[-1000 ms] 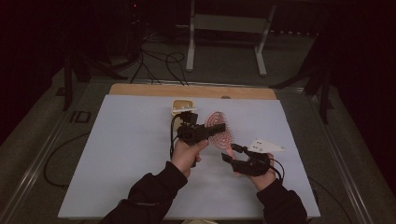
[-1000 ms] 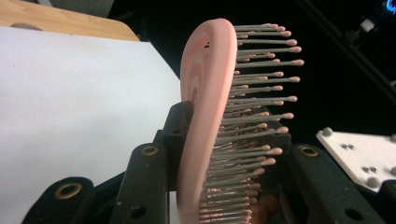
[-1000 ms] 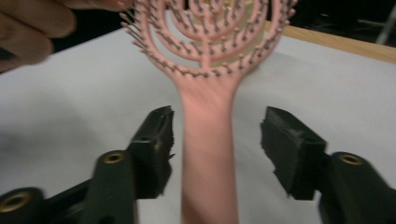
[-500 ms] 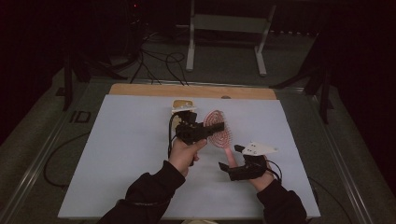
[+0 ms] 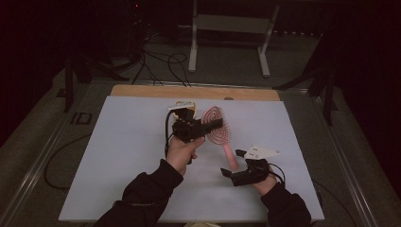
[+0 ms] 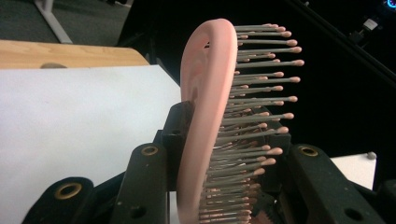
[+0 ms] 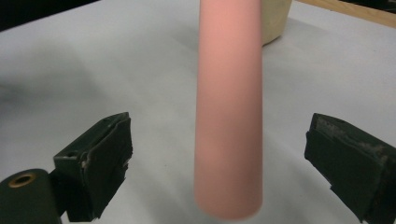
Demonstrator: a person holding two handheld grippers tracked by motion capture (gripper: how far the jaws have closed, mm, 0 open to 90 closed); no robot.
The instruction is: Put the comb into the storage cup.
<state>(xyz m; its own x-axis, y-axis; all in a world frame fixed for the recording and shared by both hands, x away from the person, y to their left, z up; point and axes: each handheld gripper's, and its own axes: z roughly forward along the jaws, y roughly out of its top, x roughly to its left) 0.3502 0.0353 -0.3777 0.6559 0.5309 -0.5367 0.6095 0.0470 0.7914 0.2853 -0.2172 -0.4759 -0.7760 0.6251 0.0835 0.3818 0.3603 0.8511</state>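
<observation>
Handover is what we read here: our left gripper is clamped on the oval bristled head of the pink plastic hairbrush, held above the white table. Its smooth round handle runs back towards us, ending between our right gripper's jaws, which have just been opening and stand wide, clear of it on both sides.

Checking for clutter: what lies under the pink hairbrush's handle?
Bare white table sheet lies under the pink plastic hairbrush handle; a cream-coloured object shows behind it, partly covered.
</observation>
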